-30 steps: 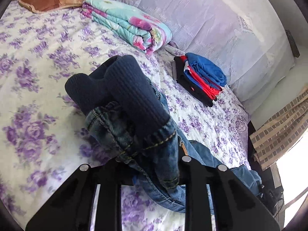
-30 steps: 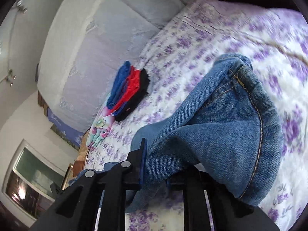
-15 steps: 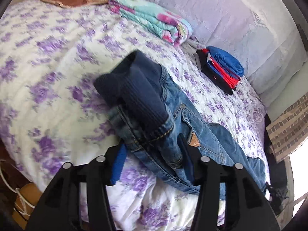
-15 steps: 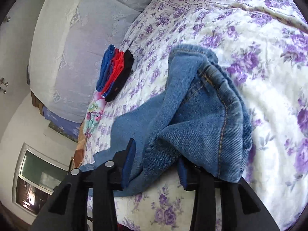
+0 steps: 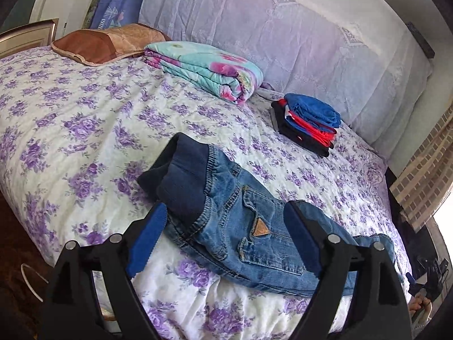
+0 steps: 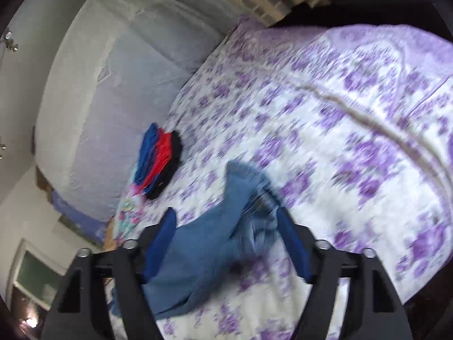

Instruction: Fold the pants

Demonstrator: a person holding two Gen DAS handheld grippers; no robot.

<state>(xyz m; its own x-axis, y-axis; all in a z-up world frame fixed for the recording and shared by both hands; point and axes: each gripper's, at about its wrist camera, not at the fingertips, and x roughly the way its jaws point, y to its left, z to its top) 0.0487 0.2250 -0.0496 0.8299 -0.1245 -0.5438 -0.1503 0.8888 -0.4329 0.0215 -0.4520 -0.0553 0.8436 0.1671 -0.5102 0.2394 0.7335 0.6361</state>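
Observation:
Blue jeans (image 5: 237, 221) with a dark knit waistband lie on the purple-flowered bed (image 5: 85, 130), waist to the left, legs running right. My left gripper (image 5: 223, 240) is open and empty, pulled back above the waist end. In the blurred right wrist view the leg end of the jeans (image 6: 223, 226) lies on the bed. My right gripper (image 6: 226, 240) is open above it, holding nothing.
A folded stack of blue, red and black clothes (image 5: 308, 121) sits near the headboard, also in the right wrist view (image 6: 158, 158). A folded floral blanket (image 5: 203, 68) and a brown pillow (image 5: 104, 42) lie at the back. The bed edge is near me.
Both grippers opened and let go of the jeans, then drew back. The jeans now lie flat on the bed.

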